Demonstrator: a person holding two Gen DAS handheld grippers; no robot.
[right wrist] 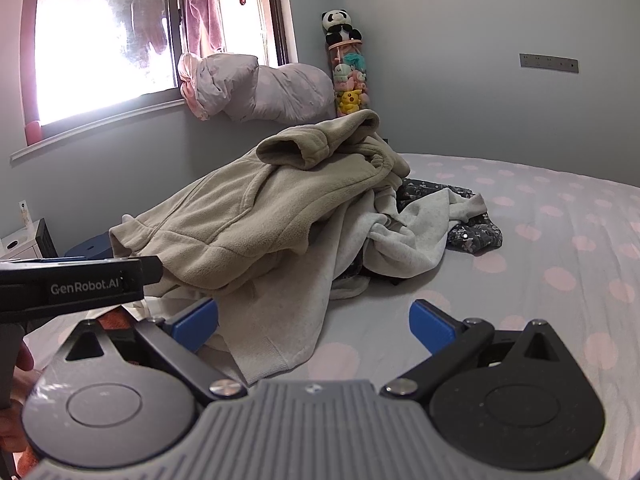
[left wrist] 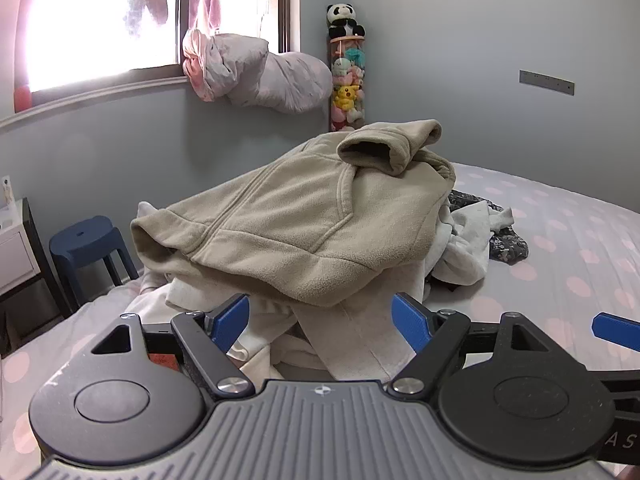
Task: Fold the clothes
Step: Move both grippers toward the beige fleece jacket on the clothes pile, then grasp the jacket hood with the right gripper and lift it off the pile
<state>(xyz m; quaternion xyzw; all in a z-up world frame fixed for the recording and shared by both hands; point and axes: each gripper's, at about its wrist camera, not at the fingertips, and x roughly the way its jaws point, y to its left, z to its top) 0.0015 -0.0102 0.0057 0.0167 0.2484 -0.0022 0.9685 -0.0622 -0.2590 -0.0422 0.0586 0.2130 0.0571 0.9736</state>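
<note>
We have not folded anything yet: the beige fleece jacket (left wrist: 288,216) lies on top of a messy pile of clothes (right wrist: 404,224) on the bed (right wrist: 560,248), and both our left tongs (left wrist: 320,316) and right tongs (right wrist: 314,320) are spread wide, holding nothing.

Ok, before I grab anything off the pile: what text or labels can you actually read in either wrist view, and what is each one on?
"GenRobot.AI": white print on the side of the left gripper, seen in the right wrist view.
"A S": partial letters at the right edge of the gripper body in the left wrist view; the rest is cut off.
Small tag on the wall: too small to read.
Grey wall plate: no legible marks.
</note>
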